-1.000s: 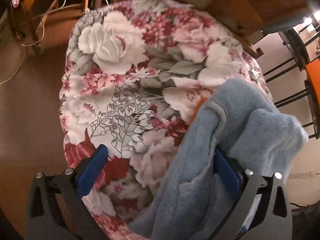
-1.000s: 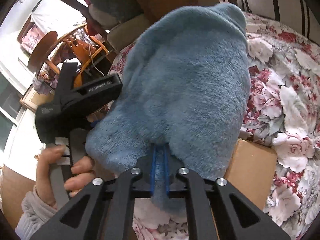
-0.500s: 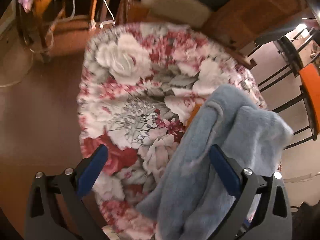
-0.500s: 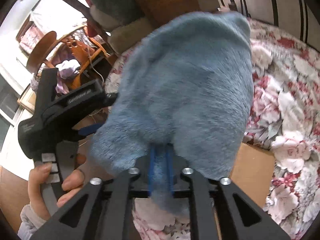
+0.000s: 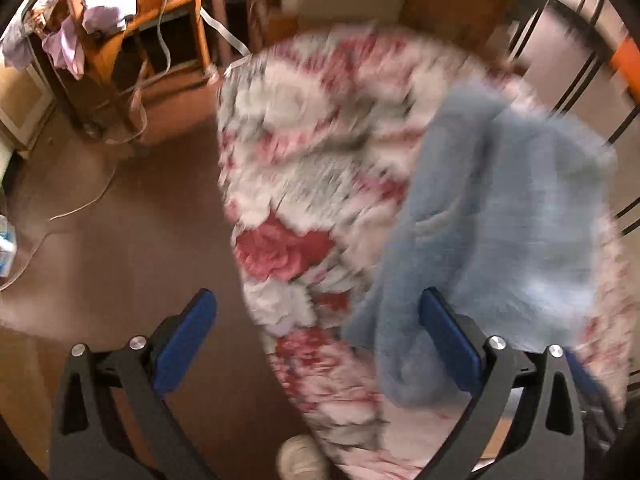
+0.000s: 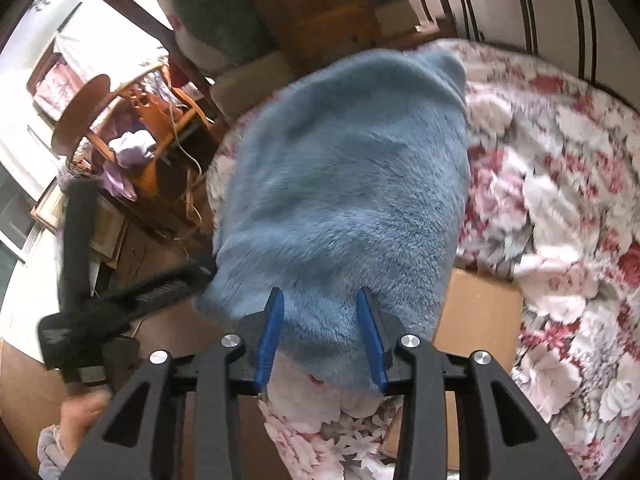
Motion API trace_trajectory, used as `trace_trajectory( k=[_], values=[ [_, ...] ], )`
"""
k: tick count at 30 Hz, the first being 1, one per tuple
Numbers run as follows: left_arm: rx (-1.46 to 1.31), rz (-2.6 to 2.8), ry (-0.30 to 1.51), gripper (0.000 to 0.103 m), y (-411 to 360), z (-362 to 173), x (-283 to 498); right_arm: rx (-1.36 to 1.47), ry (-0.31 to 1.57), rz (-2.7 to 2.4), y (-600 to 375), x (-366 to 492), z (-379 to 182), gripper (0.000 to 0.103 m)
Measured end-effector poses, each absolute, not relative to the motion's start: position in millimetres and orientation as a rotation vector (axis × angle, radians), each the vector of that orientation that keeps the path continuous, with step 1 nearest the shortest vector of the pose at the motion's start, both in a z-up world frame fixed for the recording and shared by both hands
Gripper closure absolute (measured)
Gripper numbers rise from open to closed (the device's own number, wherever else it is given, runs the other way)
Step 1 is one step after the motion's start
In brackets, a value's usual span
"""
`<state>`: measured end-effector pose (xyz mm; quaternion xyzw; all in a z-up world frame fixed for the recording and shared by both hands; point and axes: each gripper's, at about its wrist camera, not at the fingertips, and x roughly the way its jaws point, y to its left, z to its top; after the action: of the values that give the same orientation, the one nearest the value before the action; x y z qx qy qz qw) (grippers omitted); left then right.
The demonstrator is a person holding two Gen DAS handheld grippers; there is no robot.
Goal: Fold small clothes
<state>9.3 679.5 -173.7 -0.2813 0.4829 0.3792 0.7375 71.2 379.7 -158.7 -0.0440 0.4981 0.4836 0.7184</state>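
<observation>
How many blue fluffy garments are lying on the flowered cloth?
1. The blue fluffy garment lies on the flowered cloth, just ahead of the right tongs. Others may be hidden underneath.

A round table under a rose-printed cloth (image 6: 560, 208) carries a fluffy blue fleece garment (image 6: 344, 184); flat brown cardboard (image 6: 480, 308) lies at four o'clock of it.

Fuzzy blue garment (image 6: 344, 184) on a red-and-white rose-patterned cloth (image 6: 560, 184).

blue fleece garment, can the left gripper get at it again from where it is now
Probably yes. The blue fleece garment lies on the floral cloth just ahead of the left gripper, whose fingers stand wide apart and empty, with nothing between them and the garment's near edge.
</observation>
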Motion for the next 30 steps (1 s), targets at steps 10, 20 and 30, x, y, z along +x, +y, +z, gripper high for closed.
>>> trace_trajectory(
  k=[10, 20, 30],
  values=[
    [-0.57, 0.85, 0.963, 0.005, 656.5, -136.5, -7.6, -0.02, 1.028, 1.076, 351.4, 61.4, -128.3, 0.058],
    [-0.469, 0.871, 0.791, 0.005, 593.4, -72.6, -47.6, 0.05, 0.961, 1.074, 292.2, 30.3, -99.4, 0.044],
    [-0.417, 0.867, 0.684, 0.005, 531.1, -37.1, -84.2, 0.076, 0.871, 1.036, 232.9, 11.3, -78.7, 0.031]
  ],
)
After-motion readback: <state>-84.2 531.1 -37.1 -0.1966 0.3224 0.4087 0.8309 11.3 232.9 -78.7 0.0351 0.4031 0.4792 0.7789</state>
